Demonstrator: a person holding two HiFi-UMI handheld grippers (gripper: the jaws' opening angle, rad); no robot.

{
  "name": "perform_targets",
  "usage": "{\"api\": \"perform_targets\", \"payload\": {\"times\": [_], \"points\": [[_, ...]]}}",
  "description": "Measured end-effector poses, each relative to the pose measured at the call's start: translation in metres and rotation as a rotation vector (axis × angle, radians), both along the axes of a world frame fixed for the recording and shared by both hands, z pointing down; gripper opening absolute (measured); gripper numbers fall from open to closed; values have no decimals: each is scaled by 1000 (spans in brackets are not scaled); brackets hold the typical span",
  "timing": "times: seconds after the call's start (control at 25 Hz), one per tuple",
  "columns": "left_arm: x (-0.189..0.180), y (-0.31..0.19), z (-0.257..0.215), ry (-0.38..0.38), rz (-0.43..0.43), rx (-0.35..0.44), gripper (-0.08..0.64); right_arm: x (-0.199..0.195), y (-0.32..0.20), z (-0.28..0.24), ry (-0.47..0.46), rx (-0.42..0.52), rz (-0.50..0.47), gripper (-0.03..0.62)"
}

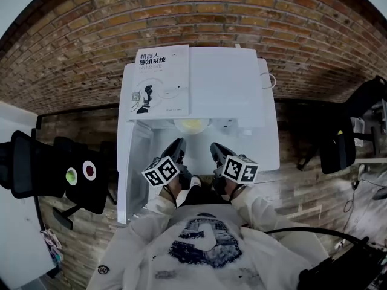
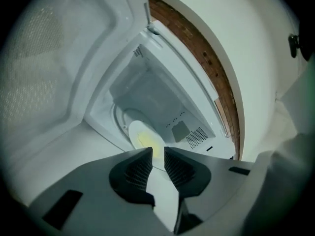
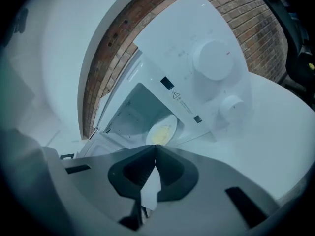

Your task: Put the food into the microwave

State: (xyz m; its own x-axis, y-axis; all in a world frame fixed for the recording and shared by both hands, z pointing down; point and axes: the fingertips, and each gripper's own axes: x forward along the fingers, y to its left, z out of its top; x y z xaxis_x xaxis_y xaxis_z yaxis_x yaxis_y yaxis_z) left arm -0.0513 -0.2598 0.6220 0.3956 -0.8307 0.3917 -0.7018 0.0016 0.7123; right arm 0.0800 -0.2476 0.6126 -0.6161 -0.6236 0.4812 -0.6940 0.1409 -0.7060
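Note:
A white plate of yellow food (image 1: 192,125) sits inside the white microwave (image 1: 225,83), whose door (image 1: 134,162) hangs open to the left. The left gripper view shows the plate (image 2: 144,137) on the turntable, just beyond my left gripper (image 2: 158,150); its jaws stand a narrow gap apart with nothing between them. My right gripper (image 3: 155,147) is shut and empty, and points at the plate (image 3: 163,131) from outside the opening. In the head view both grippers, left (image 1: 179,144) and right (image 1: 215,148), hover side by side in front of the cavity.
A book (image 1: 162,80) lies on top of the microwave. Two knobs (image 3: 214,60) sit on the control panel to the right of the opening. The microwave stands on a white table (image 1: 269,156). Black chairs stand at left (image 1: 54,174) and right (image 1: 338,144); behind is a brick wall.

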Motion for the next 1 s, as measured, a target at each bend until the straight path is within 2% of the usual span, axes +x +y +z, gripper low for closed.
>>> {"api": "perform_targets", "payload": {"times": [0.12,0.36,0.48,1.0], "points": [[3,1,-9,-88,42,35,67,-6,-3,7,-14,-11,1,14],[8,4,-22,-246,119,98,8,-10,-5,36,-18,-95,15,14],[10,4,-22,-301,144,107,8,-12,-9,43,-55,-122,40,14],[9,0,27,-285,155,-21,8,-35,-26,78,-41,-183,43,14]]}}
